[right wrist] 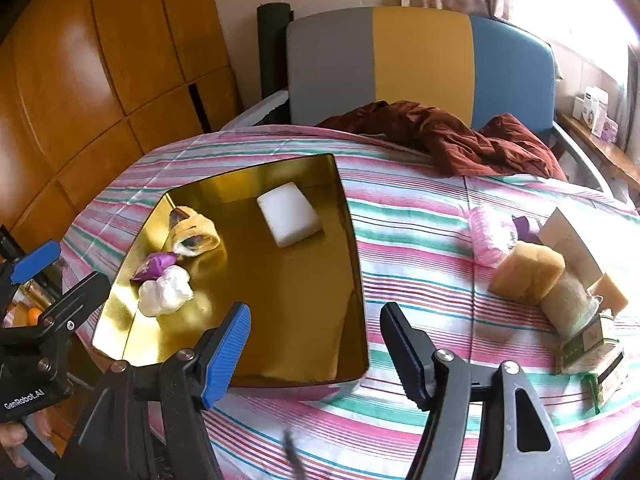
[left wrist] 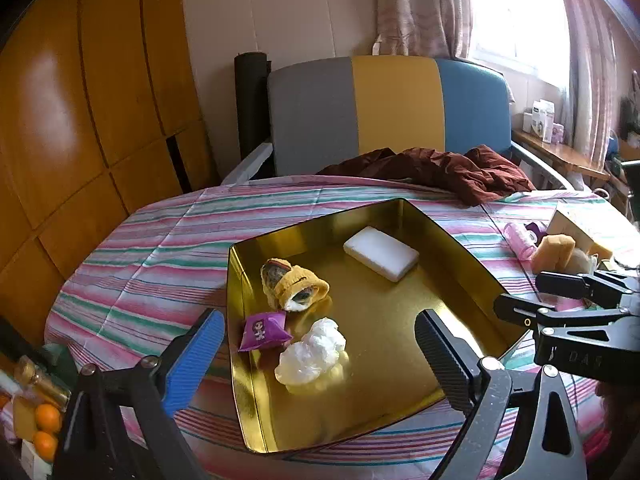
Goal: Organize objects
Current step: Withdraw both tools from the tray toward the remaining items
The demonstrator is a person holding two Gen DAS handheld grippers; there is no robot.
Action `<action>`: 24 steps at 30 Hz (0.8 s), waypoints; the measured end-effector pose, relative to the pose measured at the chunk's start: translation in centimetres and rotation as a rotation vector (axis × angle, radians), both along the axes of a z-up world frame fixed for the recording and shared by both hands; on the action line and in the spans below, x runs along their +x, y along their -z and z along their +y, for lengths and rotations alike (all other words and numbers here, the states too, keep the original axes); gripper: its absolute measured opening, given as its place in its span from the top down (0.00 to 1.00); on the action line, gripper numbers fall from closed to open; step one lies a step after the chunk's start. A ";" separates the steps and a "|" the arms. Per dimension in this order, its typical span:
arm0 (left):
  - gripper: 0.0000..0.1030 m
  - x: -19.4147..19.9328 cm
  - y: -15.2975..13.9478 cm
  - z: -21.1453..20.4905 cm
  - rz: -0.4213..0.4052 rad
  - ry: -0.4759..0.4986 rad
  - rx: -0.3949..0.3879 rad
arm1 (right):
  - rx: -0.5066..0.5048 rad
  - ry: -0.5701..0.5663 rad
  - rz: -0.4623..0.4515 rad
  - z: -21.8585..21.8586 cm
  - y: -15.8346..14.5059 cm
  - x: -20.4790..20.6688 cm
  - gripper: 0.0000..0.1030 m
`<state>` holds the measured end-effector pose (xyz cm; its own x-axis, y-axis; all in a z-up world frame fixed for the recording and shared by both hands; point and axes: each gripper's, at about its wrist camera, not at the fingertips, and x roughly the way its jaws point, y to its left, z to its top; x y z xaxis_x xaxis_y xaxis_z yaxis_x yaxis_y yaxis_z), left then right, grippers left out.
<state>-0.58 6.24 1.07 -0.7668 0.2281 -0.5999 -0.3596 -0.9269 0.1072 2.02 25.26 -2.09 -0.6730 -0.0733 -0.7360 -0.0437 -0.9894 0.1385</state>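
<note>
Centrally, glossy gold metal tray (left wrist: 460, 248), white foam block (left wrist: 381, 253), crumpled tissue (left wrist: 312, 350), left claw (left wrist: 320, 354) wide, right claw (right wrist: 316, 344) half-spread, both empty.

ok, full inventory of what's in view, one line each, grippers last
tray: 1, gold, on the striped cloth
white block: 1, white, far end of tray
yellow cloth roll: 1, yellow, tray's left side
purple packet: 1, purple, in tray beside the roll
white wad: 1, white, in tray touching the packet
striped cloth: 1, pink, green and white, covers the surface
pink roll: 1, pink, right of tray
tan sponge: 1, tan, beside pink roll
maroon garment: 1, maroon, far edge
chair: 1, grey, yellow, blue, behind
oranges: 2, orange, lower left
left gripper: open, empty, over tray
right gripper: open, empty, at tray's near edge
</note>
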 end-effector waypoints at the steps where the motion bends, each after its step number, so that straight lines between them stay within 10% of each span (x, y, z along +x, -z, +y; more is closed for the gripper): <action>1: 0.06 0.0 0.0 0.1 0.001 0.003 -0.003 | -0.001 0.005 0.000 0.2 0.0 0.0 0.34; 24: 0.06 0.7 0.3 4.5 -0.004 0.102 -0.067 | -0.017 0.151 -0.014 6.4 0.5 1.3 0.34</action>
